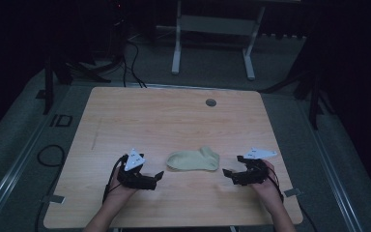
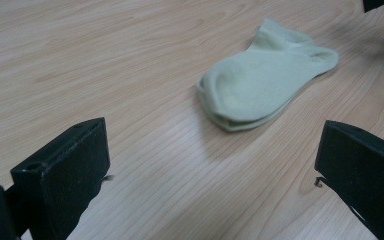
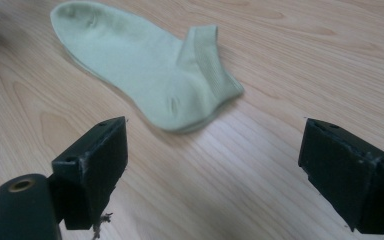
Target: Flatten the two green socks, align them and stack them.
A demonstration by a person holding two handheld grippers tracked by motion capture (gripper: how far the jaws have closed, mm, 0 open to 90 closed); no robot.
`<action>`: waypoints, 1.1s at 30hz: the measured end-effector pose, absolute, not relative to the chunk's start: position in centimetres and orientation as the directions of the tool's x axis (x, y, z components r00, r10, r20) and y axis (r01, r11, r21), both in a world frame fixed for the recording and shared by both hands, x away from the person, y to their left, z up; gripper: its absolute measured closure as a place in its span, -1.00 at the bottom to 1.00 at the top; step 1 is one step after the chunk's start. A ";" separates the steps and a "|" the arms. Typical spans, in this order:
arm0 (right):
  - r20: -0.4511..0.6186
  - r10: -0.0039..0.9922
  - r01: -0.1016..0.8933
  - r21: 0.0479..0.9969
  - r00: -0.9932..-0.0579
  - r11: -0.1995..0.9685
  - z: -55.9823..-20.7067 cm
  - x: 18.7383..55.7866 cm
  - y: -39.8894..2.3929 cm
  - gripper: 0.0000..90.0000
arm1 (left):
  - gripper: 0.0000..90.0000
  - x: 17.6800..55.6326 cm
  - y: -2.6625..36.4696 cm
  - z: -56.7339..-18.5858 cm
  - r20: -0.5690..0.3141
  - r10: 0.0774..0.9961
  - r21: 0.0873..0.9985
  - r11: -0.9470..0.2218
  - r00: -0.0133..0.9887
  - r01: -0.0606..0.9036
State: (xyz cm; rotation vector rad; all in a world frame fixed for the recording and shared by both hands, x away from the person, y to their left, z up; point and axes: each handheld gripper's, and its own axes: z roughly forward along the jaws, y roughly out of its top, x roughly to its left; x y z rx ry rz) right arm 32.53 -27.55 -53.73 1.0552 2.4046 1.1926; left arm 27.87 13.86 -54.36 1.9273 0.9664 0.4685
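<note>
A pale green ankle sock (image 1: 193, 159) lies flat on the wooden table (image 1: 140, 116), toe to the left, cuff to the right. My left gripper (image 1: 157, 177) rests on the table just left of the sock, jaws wide open and pointed at the toe (image 2: 220, 92). My right gripper (image 1: 228, 175) sits just right of the sock, also open, aimed at the heel and cuff (image 3: 200, 90). Neither gripper touches the sock (image 2: 265, 75), and nothing lies between either pair of jaws. In the right gripper view the sock (image 3: 140, 60) stretches away to the upper left.
A round grey grommet (image 1: 210, 102) sits near the table's far edge. Beyond the table stand a white desk frame (image 1: 212, 38) and cables (image 1: 130, 63) on the dark floor. Bare tabletop stretches behind the sock.
</note>
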 end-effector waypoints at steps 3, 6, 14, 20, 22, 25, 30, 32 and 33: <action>0.079 0.716 0.497 0.772 -0.693 0.396 -53.7 32.1 -28.3 -0.73 | -0.97 27.6 14.7 -54.6 -0.065 0.787 0.851 -0.278 0.613 0.446; 0.064 0.731 0.501 0.768 -0.679 0.399 -53.7 31.8 -28.9 -0.73 | -0.97 27.2 15.5 -54.6 -0.072 0.789 0.853 -0.268 0.611 0.447; 0.068 0.765 0.519 0.773 -0.641 0.365 -53.9 30.9 -30.5 -0.73 | -0.97 25.8 17.5 -54.4 -0.066 0.808 0.862 -0.249 0.586 0.441; 0.060 0.792 0.530 0.774 -0.607 0.347 -54.3 30.2 -32.0 -0.73 | -0.97 24.8 19.2 -54.9 -0.068 0.824 0.853 -0.245 0.563 0.462; 0.062 0.802 0.532 0.778 -0.595 0.334 -54.4 30.0 -32.5 -0.73 | -0.97 24.5 19.6 -55.0 -0.062 0.830 0.854 -0.243 0.554 0.460; 0.049 0.812 0.531 0.779 -0.581 0.333 -54.5 29.7 -33.1 -0.73 | -0.97 24.0 20.2 -55.1 -0.080 0.834 0.859 -0.220 0.545 0.463; 0.054 0.829 0.534 0.788 -0.557 0.307 -54.7 29.0 -34.1 -0.76 | -0.97 23.2 21.3 -55.5 -0.052 0.859 0.852 -0.228 0.510 0.472; 0.061 0.837 0.537 0.792 -0.544 0.291 -54.8 28.7 -34.5 -0.76 | -0.97 23.0 21.9 -55.7 -0.062 0.865 0.851 -0.214 0.497 0.479; 0.066 0.839 0.539 0.793 -0.540 0.285 -54.9 28.5 -34.7 -0.76 | -0.97 22.9 22.1 -55.8 -0.069 0.869 0.852 -0.204 0.490 0.483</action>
